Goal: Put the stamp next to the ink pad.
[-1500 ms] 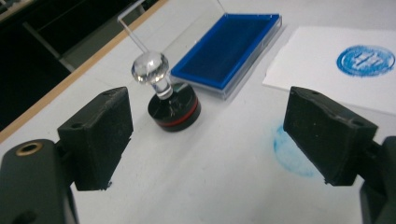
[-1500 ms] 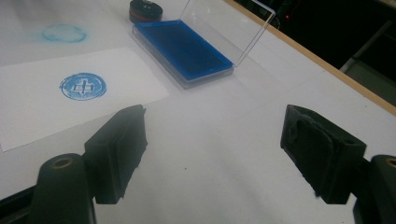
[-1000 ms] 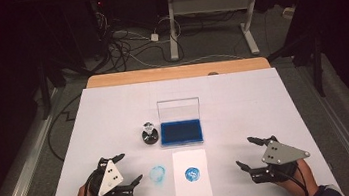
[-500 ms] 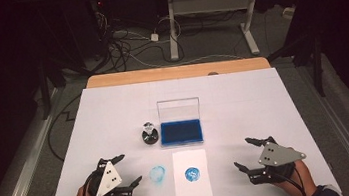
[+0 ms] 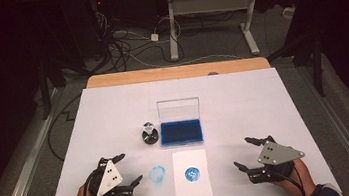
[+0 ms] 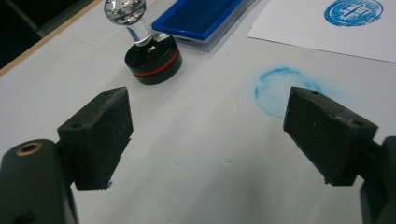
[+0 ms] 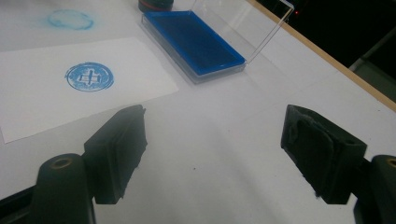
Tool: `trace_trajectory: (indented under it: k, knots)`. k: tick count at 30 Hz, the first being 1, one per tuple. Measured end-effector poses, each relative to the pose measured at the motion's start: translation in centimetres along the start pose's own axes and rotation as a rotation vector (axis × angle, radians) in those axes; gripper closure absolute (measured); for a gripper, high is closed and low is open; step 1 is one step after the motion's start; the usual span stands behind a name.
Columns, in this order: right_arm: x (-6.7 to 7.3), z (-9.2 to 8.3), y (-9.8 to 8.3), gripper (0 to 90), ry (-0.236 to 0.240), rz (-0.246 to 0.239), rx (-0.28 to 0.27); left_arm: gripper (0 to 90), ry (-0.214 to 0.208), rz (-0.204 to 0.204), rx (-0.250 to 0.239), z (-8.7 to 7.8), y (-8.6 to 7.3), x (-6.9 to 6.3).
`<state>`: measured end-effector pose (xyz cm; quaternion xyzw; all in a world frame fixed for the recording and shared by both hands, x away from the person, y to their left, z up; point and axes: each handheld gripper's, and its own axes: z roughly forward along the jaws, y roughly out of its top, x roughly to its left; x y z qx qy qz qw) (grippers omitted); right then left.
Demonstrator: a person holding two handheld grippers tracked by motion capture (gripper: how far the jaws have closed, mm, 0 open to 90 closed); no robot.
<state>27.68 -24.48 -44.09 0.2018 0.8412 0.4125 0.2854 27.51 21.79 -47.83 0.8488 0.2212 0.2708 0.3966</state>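
Left gripper: I see it at about 7 o'clock on the tabletop, jaws spread wide with nothing between them, pointing towards the blue smudge.
Right gripper: at about 5 o'clock, jaws wide apart and empty, bare tabletop beneath them.
Stamp: black round base with a red band and a clear knob, standing upright near the centre, just beside the ink pad at its 9 o'clock, well apart from both grippers.
Ink pad: blue, in a clear case, lid standing open at its 12 o'clock edge.
Paper sheet: white, at 6 o'clock from the ink pad, between my two grippers, carrying one round blue stamp print.
Blue smudge: on the tabletop itself, at 9 o'clock of the sheet.
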Motion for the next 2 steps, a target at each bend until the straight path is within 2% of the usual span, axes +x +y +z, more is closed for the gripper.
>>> trace_trajectory:
  k: [2]
  knots:
    - [-0.11, 0.04, -0.12, 22.0, 0.005, 0.006, 0.002, 14.9, 0.002, 0.000, 0.002, 0.03, 0.05, 0.02]
